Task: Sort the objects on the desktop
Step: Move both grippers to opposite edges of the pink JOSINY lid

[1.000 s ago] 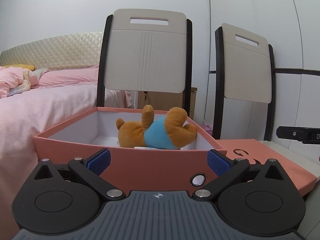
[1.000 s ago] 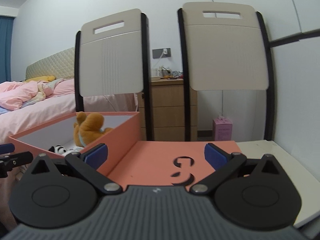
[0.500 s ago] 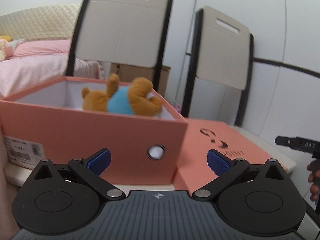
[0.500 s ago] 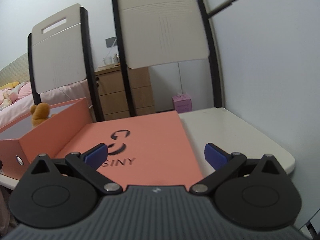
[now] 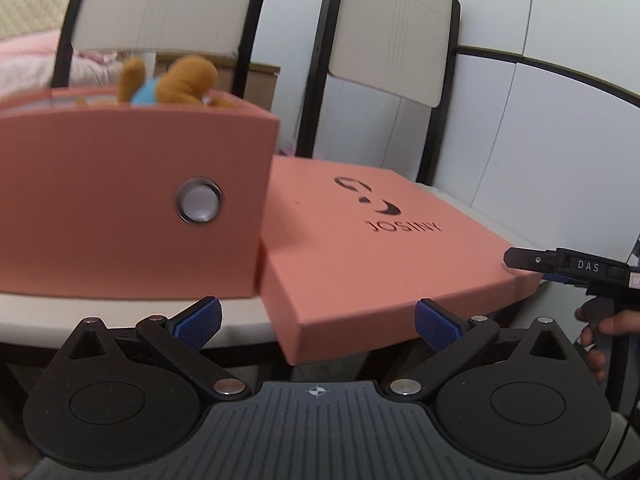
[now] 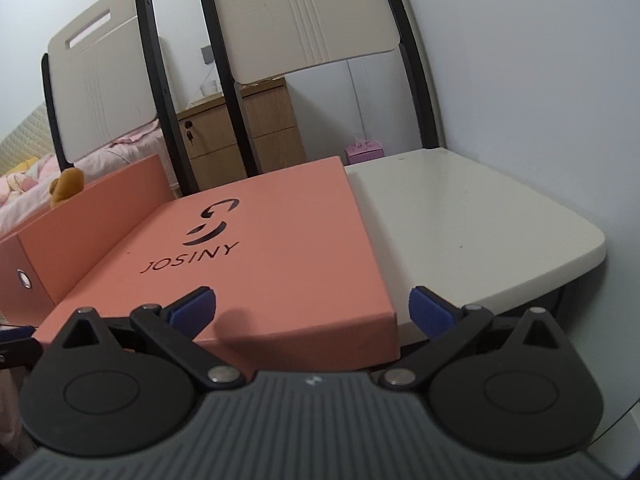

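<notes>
Left gripper [image 5: 318,316]: fingers standing wide apart, holding nothing, hovering just before the lid's near corner.
Right gripper [image 6: 312,310]: spread wide, empty, facing the lid's near edge.
Lid [image 6: 260,248]: lying flat, its near edge overhanging the tabletop [image 6: 460,220].
Box [image 5: 120,208]: sitting beside the lid, holding a plush toy [image 5: 172,82].
Open room: bare tabletop lying right of the lid.

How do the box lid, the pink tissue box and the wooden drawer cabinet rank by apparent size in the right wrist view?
1. box lid, largest, though nearest the camera
2. wooden drawer cabinet, partly hidden by chairs
3. pink tissue box, smallest, farthest away
</notes>
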Demonstrator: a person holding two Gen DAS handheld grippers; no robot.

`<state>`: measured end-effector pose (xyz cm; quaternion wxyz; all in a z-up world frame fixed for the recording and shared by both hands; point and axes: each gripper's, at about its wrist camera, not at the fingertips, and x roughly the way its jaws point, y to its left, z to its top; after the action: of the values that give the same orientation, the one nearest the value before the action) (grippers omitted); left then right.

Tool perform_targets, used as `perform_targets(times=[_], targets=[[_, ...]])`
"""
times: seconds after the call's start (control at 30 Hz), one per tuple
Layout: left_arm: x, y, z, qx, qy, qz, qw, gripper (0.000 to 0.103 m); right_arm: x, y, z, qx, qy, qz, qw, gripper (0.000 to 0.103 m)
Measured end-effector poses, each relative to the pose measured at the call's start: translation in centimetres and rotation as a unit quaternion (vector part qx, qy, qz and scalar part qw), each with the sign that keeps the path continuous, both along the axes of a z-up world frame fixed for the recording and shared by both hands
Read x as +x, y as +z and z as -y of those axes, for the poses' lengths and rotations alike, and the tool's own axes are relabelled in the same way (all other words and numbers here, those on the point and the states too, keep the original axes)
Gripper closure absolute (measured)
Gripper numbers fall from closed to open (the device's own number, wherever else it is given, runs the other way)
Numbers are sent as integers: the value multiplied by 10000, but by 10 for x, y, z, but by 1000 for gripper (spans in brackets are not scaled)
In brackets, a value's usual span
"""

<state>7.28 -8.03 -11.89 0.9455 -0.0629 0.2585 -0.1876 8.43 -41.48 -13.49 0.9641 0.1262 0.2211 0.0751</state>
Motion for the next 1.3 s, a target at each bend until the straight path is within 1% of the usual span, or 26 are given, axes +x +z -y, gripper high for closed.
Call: perform_targets(times=[0.17, 0.27, 0.37, 0.43, 0.57, 0.77, 1.13, 1.23, 1.3], targets=[[7, -7, 6, -103, -231, -58, 9997, 0, -1, -3, -2, 99, 106, 48, 9999, 0], [9, -10, 10, -116, -345, -18, 9993, 0, -1, -3, -7, 7, 127, 73, 9999, 0], [11, -10, 18, 181, -363, 10, 9992, 0, 0, -2, -6, 5, 170, 81, 9998, 0], [12, -9, 17, 220, -366, -40, 9991, 0, -1, -1, -5, 40, 233, 59, 9997, 0], [13, -7, 12, 67, -370, -118, 9992, 0, -3, 1, -1, 110, 359, 15, 9993, 0], [-4, -2, 15, 217, -457, -58, 9987, 0, -11, 4, 4, 149, 553, -70, 9983, 0], [-27, 3, 14, 152, -368, -81, 9992, 0, -43, 12, 7, 146, 872, -283, 9957, 0], [-40, 3, 9, -45, -367, -31, 9993, 0, -49, 13, 9, 194, 912, -294, 9952, 0], [-41, 3, 7, -114, -363, -48, 9993, 0, -54, 14, 11, 226, 939, -302, 9949, 0]])
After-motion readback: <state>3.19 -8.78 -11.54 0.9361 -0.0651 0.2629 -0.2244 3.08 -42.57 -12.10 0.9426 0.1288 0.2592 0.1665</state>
